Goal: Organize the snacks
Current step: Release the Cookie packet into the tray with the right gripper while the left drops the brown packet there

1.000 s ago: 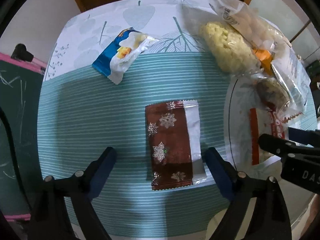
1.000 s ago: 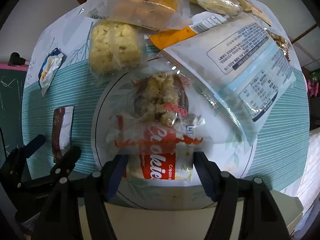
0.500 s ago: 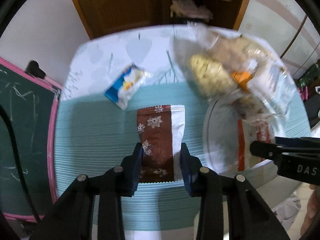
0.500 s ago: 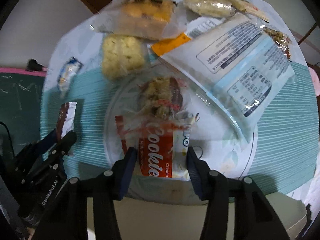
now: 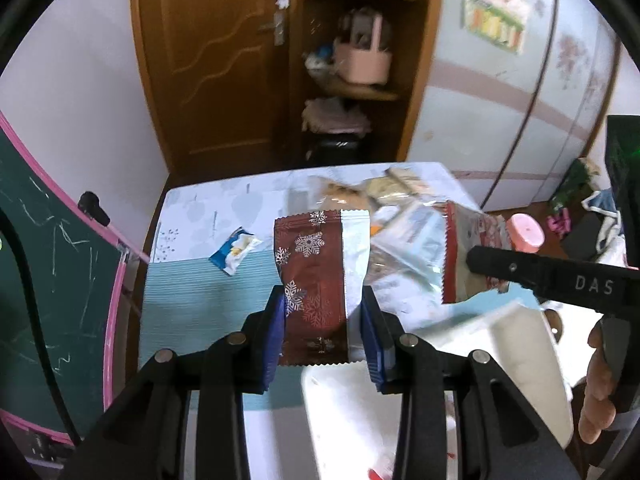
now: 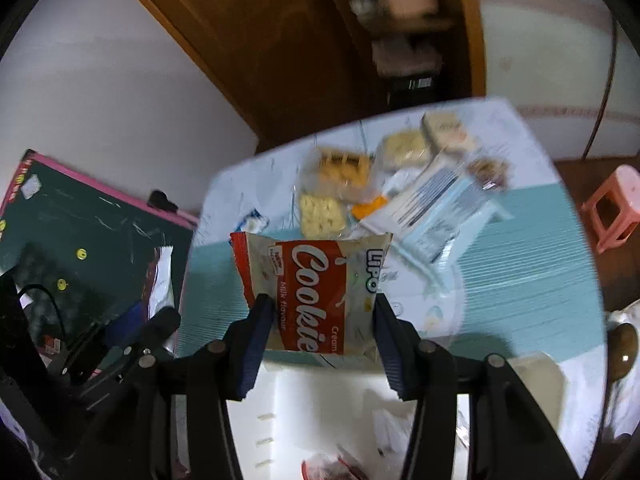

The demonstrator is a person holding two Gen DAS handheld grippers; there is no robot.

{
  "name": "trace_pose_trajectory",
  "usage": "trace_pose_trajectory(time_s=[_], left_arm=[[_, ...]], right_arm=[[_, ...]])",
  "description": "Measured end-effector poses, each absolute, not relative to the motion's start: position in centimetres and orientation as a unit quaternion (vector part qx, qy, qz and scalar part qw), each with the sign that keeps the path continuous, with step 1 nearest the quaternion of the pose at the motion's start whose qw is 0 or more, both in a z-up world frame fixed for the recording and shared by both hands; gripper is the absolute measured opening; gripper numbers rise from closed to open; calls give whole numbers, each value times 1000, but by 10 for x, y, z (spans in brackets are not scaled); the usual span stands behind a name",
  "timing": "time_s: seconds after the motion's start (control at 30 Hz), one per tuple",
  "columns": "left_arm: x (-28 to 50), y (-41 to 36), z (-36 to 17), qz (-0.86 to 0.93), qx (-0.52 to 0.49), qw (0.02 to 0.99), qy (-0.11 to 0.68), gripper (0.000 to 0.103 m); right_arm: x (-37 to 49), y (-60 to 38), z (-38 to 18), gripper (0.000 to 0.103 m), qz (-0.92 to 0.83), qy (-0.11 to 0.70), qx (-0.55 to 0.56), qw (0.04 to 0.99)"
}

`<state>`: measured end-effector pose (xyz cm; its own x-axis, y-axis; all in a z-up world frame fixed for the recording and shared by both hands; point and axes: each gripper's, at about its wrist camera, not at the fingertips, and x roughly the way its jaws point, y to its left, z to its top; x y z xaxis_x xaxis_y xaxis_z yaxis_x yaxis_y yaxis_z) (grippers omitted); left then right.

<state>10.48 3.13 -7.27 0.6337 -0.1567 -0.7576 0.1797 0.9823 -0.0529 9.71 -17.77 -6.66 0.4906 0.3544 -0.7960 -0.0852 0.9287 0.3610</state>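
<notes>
Fingers on both sides are clamped now: left gripper (image 5: 322,334) on the brown snowflake packet (image 5: 316,276), right gripper (image 6: 324,338) on the cookie pack (image 6: 316,284). Both just came up off the bench (image 6: 520,264), hanging over the white bin (image 6: 332,412), so probably drop-off next.

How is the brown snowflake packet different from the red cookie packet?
The brown snowflake packet is dark with silver snowflakes and a silver side strip; the cookie packet is red and white with big "Cookie" lettering. The snowflake packet sits in the left claw, the cookie packet in the right claw. The snowflake packet looks flat, the cookie packet puffier. Both are pinched at their sides and held up off the table.
</notes>
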Motion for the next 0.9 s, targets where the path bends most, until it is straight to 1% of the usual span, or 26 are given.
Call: trace_pose_trajectory(time_s=[0.1,0.27,0.53,0.8,0.83,0.87,0.9], left_arm=[[75,23,-67,-100,18,906,411,34],[32,4,-76,-104,32,903,415,34],[-9,-32,-99,-114,89,892,428,34],[-18,-48,-115,-117,109,879,449,35],[-18,-49,-115,-115,110,879,450,38],[-19,-50,-115,-113,112,879,449,44],[-19,-50,-115,-111,113,880,449,69]], right_arm=[[58,-192,-50,51,117,453,113,876],[-2,-206,-49,51,96,424,61,899],[-48,-223,-72,51,82,436,28,896],[-71,-226,-85,51,71,445,10,893],[-72,-227,-87,51,75,447,10,891],[-73,-226,-87,51,75,449,11,890],[-73,-227,-88,52,75,450,13,890]])
